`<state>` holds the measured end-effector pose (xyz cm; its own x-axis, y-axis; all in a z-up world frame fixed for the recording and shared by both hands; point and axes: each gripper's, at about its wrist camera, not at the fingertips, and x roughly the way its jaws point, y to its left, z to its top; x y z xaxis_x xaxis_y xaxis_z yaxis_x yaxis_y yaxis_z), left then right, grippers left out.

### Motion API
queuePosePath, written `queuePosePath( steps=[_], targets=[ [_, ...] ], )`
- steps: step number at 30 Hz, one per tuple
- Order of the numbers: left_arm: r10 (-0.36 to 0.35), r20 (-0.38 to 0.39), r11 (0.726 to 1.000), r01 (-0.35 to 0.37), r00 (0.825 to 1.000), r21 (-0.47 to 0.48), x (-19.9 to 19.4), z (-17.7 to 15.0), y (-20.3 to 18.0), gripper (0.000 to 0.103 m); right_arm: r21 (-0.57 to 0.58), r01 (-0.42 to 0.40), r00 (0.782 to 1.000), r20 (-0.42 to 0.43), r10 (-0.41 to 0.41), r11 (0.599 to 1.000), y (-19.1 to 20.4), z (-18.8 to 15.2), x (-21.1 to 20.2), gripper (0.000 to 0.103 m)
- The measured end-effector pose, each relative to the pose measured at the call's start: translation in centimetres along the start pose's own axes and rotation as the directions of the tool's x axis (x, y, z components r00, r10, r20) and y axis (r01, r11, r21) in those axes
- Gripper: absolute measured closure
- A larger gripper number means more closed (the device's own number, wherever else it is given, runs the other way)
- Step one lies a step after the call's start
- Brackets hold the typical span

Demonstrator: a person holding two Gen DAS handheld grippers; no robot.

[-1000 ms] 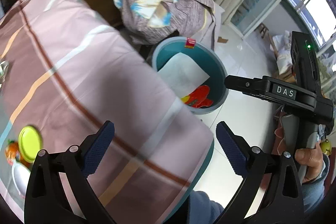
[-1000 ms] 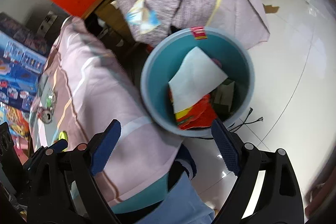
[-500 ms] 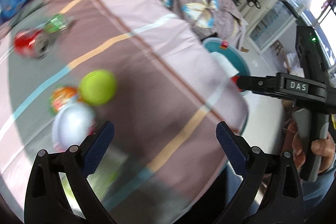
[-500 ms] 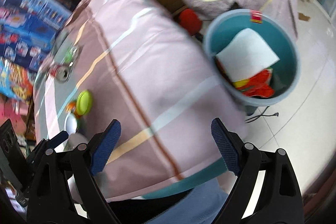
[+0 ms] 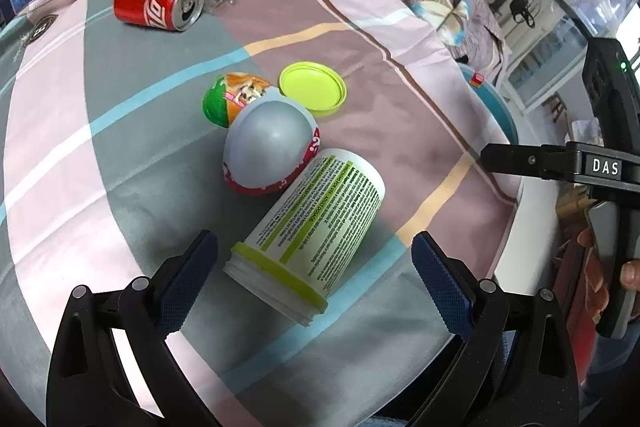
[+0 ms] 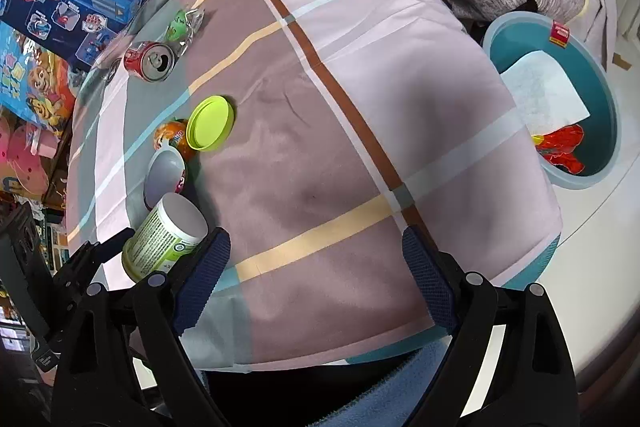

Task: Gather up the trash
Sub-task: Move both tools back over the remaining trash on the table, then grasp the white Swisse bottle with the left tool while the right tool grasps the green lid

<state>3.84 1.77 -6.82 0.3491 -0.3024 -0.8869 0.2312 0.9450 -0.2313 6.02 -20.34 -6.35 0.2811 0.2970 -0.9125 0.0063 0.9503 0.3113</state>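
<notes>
On the surface (image 5: 100,155), draped in a smooth striped cloth, a cylindrical white plastic jar (image 5: 316,227) with a lime rim is seen lying on its side. Against it rests a glossy grey egg-shaped shell (image 5: 272,147); a round lime lid (image 5: 313,87) and a dented red can (image 5: 160,7) lie further off. The left tongs (image 5: 314,271) are held apart over the jar, gripping nothing. The right tongs (image 6: 316,267) are likewise spread and empty. A round teal bin (image 6: 600,163) is seen on the floor.

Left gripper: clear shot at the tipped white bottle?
Probably yes. The left gripper stands open over the white bottle, nothing between them; the grey egg shell touches only its far end.
</notes>
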Motion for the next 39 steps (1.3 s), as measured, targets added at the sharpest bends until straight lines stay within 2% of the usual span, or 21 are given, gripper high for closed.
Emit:
queuePosePath(
  steps=[4, 5, 7, 8, 9, 17, 20, 23, 26, 30, 32, 37, 39],
  targets=[
    [0.006, -0.016, 1.0, -0.006, 1.0, 0.018, 0.8, 0.0, -0.4, 0.006, 0.014, -0.001, 1.0, 0.001, 0.001, 1.0, -0.6, 0.1, 0.0, 0.019],
    [0.012, -0.015, 1.0, -0.012, 1.0, 0.026, 0.9, -0.1, -0.5, 0.01, 0.021, -0.003, 1.0, 0.002, 0.003, 1.0, -0.9, 0.1, -0.1, 0.019],
    [0.028, -0.011, 0.998, -0.028, 1.0, 0.054, 0.9, -0.1, -0.9, 0.023, 0.034, -0.006, 1.0, 0.003, 0.006, 0.999, -1.3, 0.2, 0.0, 0.019],
    [0.027, -0.016, 0.997, -0.026, 1.0, 0.068, 1.0, -0.1, -1.1, 0.035, 0.039, -0.008, 1.0, 0.001, 0.008, 0.999, -1.6, 0.3, 0.0, 0.019],
    [0.015, -0.021, 0.997, -0.013, 1.0, 0.072, 1.0, -0.1, -1.2, 0.038, 0.044, -0.01, 1.0, -0.001, 0.011, 0.999, -1.7, 0.3, 0.1, 0.019],
    [0.044, -0.057, 0.995, -0.039, 0.997, 0.09, 2.7, -0.2, -2.0, 0.038, 0.049, -0.025, 1.0, -0.015, 0.026, 0.998, -2.0, 0.1, 0.8, 0.019],
    [0.028, -0.033, 0.996, -0.026, 0.999, 0.085, 2.5, -0.2, -2.0, 0.043, 0.036, -0.023, 0.999, -0.023, 0.024, 0.999, -1.5, 0.4, 1.2, 0.019],
    [0.023, 0.0, 0.998, -0.023, 1.0, 0.062, 1.5, -0.1, -1.7, 0.044, 0.013, -0.024, 0.999, -0.023, 0.024, 1.0, -0.7, 0.8, 1.5, 0.019],
    [0.005, 0.051, 1.0, -0.006, 0.999, 0.026, -0.5, 0.5, -0.6, 0.046, -0.014, -0.03, 0.999, -0.016, 0.03, 0.999, 0.5, 1.5, 1.8, 0.019],
    [0.021, 0.123, 0.999, -0.017, 0.992, -0.036, -3.0, 1.5, 2.1, 0.052, -0.058, -0.031, 0.999, -0.014, 0.03, 0.998, 2.5, 2.9, 3.0, 0.019],
    [0.03, 0.139, 0.997, -0.02, 0.99, -0.074, -3.6, 2.0, 3.7, 0.052, -0.076, -0.037, 0.999, -0.016, 0.036, 0.996, 3.6, 3.7, 3.8, 0.019],
    [0.035, 0.11, 0.995, -0.024, 0.993, -0.098, -3.1, 2.1, 5.6, 0.052, -0.086, -0.057, 0.998, -0.035, 0.055, 0.995, 5.7, 4.8, 5.1, 0.019],
    [0.012, 0.096, 0.996, -0.004, 0.995, -0.089, -2.7, 1.8, 5.7, 0.049, -0.093, -0.058, 0.998, -0.033, 0.055, 0.994, 6.2, 5.0, 5.3, 0.019]
  ],
)
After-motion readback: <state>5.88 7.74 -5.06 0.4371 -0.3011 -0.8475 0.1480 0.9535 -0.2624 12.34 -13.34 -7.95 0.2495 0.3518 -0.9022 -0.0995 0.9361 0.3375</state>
